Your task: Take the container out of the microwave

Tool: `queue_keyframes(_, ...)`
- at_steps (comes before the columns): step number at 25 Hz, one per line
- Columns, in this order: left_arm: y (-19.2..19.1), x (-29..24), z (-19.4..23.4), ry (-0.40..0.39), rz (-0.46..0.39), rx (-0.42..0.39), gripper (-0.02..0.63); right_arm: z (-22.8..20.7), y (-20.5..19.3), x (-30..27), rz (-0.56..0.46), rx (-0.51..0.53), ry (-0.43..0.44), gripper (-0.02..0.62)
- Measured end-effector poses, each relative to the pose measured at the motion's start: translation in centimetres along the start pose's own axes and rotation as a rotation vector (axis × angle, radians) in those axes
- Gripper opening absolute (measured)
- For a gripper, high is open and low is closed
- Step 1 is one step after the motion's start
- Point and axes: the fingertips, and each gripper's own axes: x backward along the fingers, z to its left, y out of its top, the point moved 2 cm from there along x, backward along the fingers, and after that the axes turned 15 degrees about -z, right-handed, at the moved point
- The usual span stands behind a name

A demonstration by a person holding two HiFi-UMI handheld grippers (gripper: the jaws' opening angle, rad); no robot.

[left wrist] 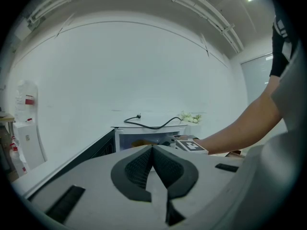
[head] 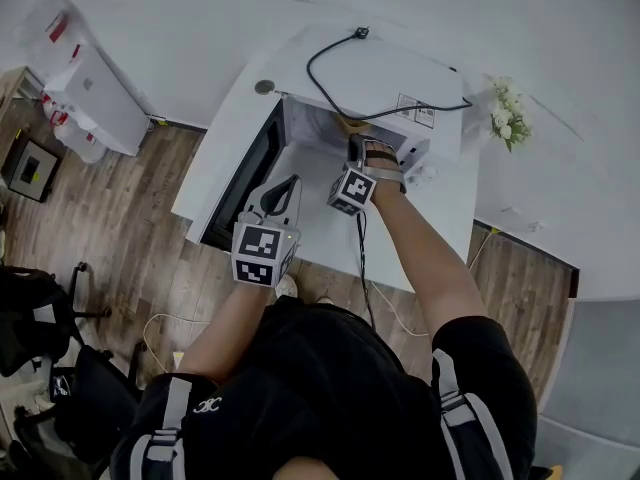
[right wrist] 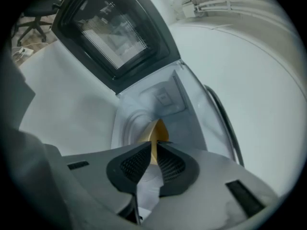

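Grasping is in hand: inside the open white microwave (head: 400, 73), the tan thin-walled container (right wrist: 156, 130) is straddled at twelve o'clock by the narrowly parted jaws of the right gripper (right wrist: 153, 150), so closing, then withdrawal, is called for; the left gripper (left wrist: 152, 148) is held back, jaws together, empty.

The white microwave (head: 395, 73) stood at the far side of the white worktop (head: 320, 233), against the wall. Its dark-windowed door (head: 240, 173) was swung wide open to the left, and its black cord (head: 330, 88) lay looped on top. Inside the pale cavity sat the tan container (right wrist: 156, 131), right of centre, its near edge in the narrow gap between the right gripper's (right wrist: 152, 147) fingers (right wrist: 132, 164).
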Motion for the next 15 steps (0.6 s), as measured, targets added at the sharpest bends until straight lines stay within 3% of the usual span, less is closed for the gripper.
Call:
queue_keyframes(2,-0.1,-0.2,0.6,0.006,0.003,0.0,0.005,0.0,-0.5,-1.1,0.017,-0.041,0.018,0.099)
queue_keyframes(15,-0.5,-1.5,2.7,0.02,0.027,-0.008,0.005,-0.1,-2.4,-5.9,0.095,-0.094,0.127,0.106)
